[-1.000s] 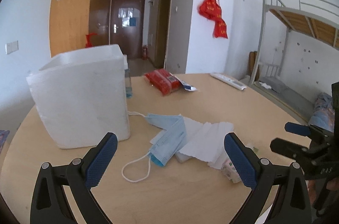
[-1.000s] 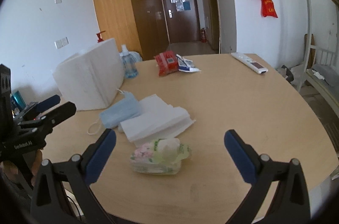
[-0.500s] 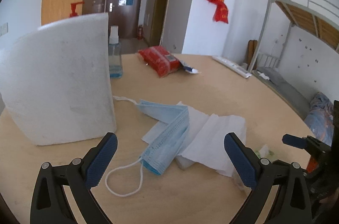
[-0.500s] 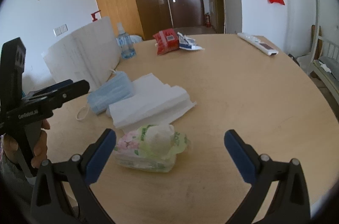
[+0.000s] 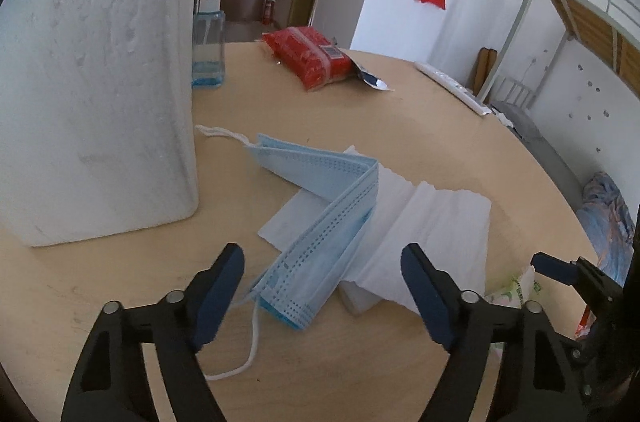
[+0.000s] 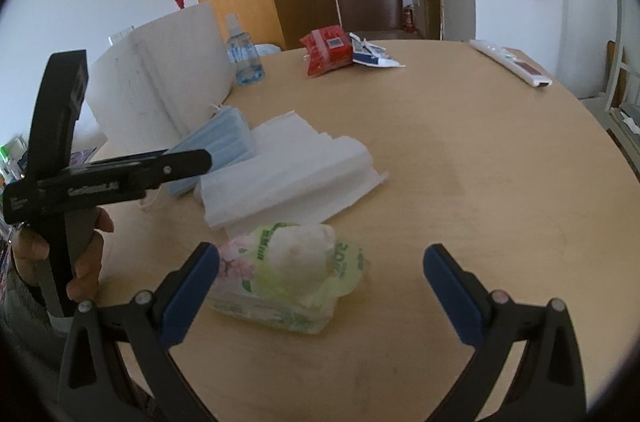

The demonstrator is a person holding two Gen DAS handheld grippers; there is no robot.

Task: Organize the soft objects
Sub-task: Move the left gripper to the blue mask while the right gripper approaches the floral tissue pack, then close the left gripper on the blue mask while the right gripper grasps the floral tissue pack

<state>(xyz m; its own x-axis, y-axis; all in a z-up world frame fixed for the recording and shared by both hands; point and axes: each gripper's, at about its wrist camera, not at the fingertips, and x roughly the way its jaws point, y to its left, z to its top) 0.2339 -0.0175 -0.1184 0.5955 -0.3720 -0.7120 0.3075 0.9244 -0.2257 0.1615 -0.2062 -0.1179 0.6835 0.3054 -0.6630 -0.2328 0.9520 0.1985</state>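
Note:
A stack of light blue face masks (image 5: 324, 218) lies on the wooden table, draped over a pile of white tissues (image 5: 424, 222). My left gripper (image 5: 322, 286) is open, its fingers either side of the near end of the masks, just above the table. A green wet-wipes pack (image 6: 292, 278) lies in front of the tissues (image 6: 288, 178). My right gripper (image 6: 320, 286) is open and empty, its left finger close to the pack. The masks also show in the right wrist view (image 6: 216, 146), partly behind the left gripper's body.
A white foam box (image 5: 96, 90) stands left of the masks. A clear spray bottle (image 5: 208, 50) stands behind it. A red snack packet (image 5: 312, 58) and a white remote (image 6: 512, 62) lie at the table's far side. A bunk bed (image 5: 580, 34) stands right.
My left gripper has moved forward and down toward the masks, which now lie between its fingers. My right gripper has moved closer to the wipes pack.

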